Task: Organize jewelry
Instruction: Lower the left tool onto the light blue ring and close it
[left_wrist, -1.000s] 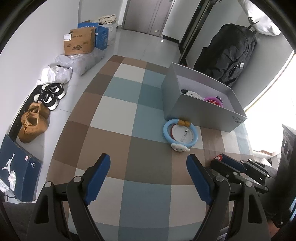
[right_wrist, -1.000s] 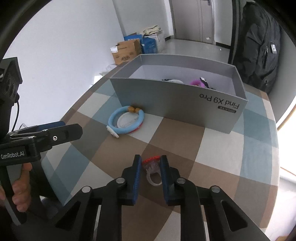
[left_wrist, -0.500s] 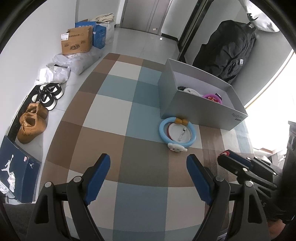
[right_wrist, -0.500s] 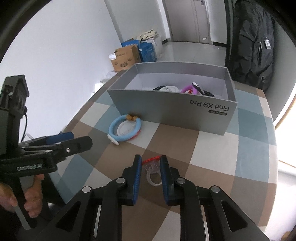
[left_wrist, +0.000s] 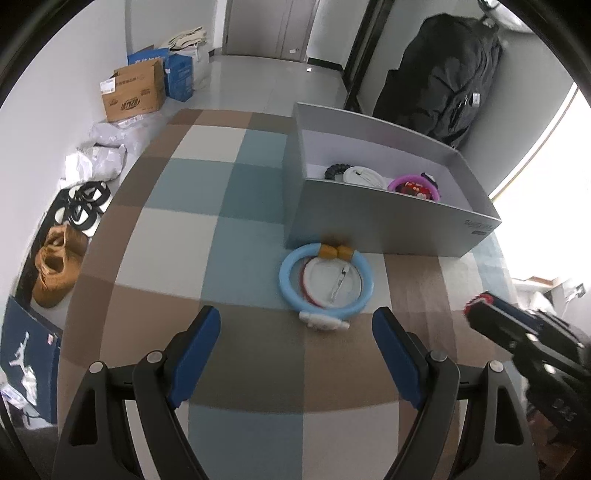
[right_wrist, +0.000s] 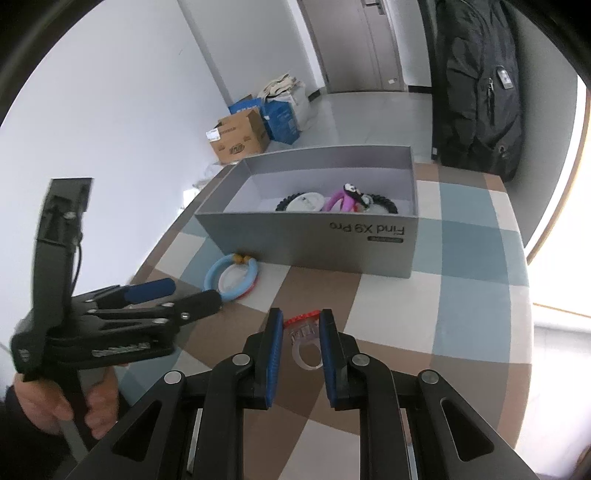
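My right gripper (right_wrist: 301, 319) is shut on a clear ring with a red top (right_wrist: 306, 350), held a little above the checked tablecloth (right_wrist: 388, 302). Its tip shows in the left wrist view (left_wrist: 476, 310) at the right. Ahead stands an open grey box (right_wrist: 314, 240) (left_wrist: 369, 229) holding a purple bracelet (left_wrist: 397, 182), a white disc and black beaded bands. A light blue bracelet (left_wrist: 286, 280) (right_wrist: 212, 271) lies around a white disc just in front of the box. My left gripper (left_wrist: 295, 317) (right_wrist: 192, 293) hovers open just short of that bracelet, nothing between its fingers.
A black backpack (left_wrist: 443, 74) leans on the wall behind the box. On the floor to the left are cardboard boxes (left_wrist: 133, 92), plastic bags and shoes (left_wrist: 55, 258). The table's round edge runs along the left (left_wrist: 88, 258). A hand (right_wrist: 55, 406) holds the left gripper's handle.
The left gripper moved forward, bringing the blue bracelet close to its fingertips. The right gripper rose slightly with the ring and rolled; the box now looks nearer.
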